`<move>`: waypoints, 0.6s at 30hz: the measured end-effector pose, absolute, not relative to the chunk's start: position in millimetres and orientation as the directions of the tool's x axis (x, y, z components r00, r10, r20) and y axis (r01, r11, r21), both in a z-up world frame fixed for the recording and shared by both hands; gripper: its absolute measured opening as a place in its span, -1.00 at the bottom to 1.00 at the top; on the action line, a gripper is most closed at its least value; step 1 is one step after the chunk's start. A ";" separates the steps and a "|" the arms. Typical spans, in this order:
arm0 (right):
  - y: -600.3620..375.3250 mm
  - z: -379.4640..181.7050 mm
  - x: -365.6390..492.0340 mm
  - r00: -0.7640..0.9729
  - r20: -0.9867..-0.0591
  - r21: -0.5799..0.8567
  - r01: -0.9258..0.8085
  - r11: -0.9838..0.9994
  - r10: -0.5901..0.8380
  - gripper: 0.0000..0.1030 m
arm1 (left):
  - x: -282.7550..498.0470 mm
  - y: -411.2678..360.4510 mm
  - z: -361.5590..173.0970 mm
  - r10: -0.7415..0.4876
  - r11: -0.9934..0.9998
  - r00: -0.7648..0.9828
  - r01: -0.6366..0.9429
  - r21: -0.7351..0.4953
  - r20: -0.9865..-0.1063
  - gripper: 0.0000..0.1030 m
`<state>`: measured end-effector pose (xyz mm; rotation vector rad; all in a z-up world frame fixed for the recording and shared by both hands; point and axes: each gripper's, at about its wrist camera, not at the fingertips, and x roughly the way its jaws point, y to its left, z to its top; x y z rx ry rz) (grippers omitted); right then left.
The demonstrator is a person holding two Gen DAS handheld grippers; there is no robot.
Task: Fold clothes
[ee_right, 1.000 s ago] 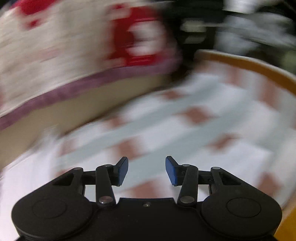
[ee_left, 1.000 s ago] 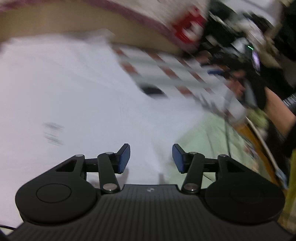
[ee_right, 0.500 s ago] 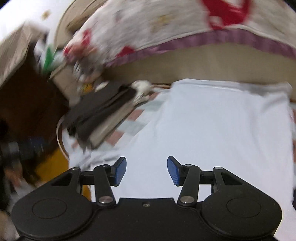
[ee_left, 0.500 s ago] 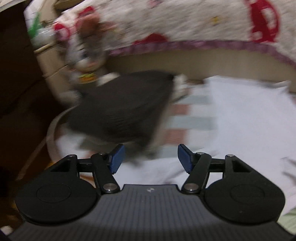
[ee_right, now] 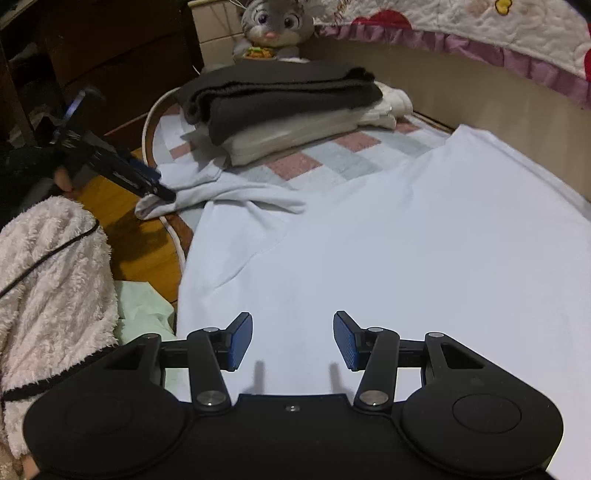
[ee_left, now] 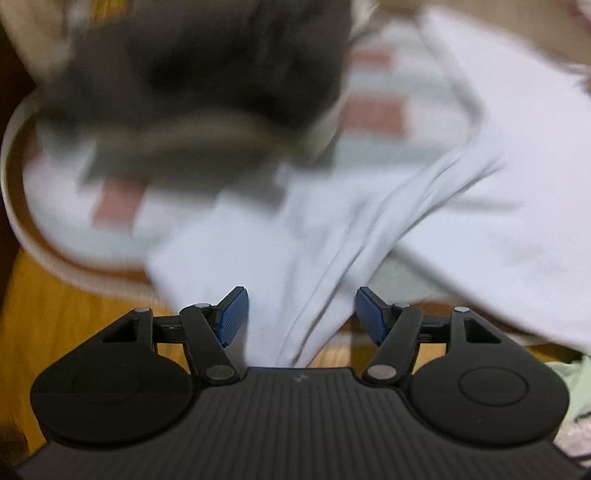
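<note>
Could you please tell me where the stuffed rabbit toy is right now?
In the right wrist view, the stuffed rabbit toy sits at the top centre, directly behind the stack of folded clothes and left of the quilted bedspread.

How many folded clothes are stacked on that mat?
3 visible: a dark garment on top, a grey one beneath, and a cream one poking out behind. Others may be hidden inside the stack.
</note>
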<state>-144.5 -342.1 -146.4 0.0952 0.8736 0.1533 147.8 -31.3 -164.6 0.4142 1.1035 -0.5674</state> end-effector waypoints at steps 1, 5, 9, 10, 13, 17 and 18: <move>-343.8 -150.0 -143.7 0.629 -0.758 0.153 -0.088 0.984 0.174 0.05 | 152.0 -25.5 -166.3 -0.229 0.816 0.331 0.578 0.005 -0.916 0.35; -350.0 -164.8 -140.3 0.617 -0.767 0.183 -0.056 0.981 0.178 0.05 | 142.8 -10.2 -155.7 -0.295 0.832 0.436 0.554 -0.005 -0.850 -0.83; -349.7 -175.5 -133.6 0.608 -0.772 0.187 -0.063 0.980 0.187 0.05 | 114.7 -12.0 -118.6 -0.351 0.800 0.610 0.589 0.110 -0.711 -0.86; -349.8 -177.0 -132.5 0.608 -0.772 0.186 -0.065 0.980 0.187 0.05 | 107.8 -11.1 -103.8 -0.376 0.809 0.637 0.580 0.097 -0.673 -0.86; -351.9 -182.9 -129.1 0.600 -0.776 0.202 -0.058 0.978 0.196 0.05 | 84.9 -11.1 -53.5 -0.454 0.830 0.712 0.556 0.036 -0.535 -0.86; -352.2 -194.2 -128.3 0.576 -0.791 0.217 -0.054 0.975 0.208 0.05 | 70.8 -27.5 2.8 -0.515 0.843 0.785 0.536 -0.039 -0.343 -0.91; -351.4 -196.4 -128.2 0.572 -0.793 0.216 -0.055 0.975 0.208 0.05 | 76.3 -38.6 11.1 -0.509 0.847 0.797 0.531 -0.025 -0.326 -0.91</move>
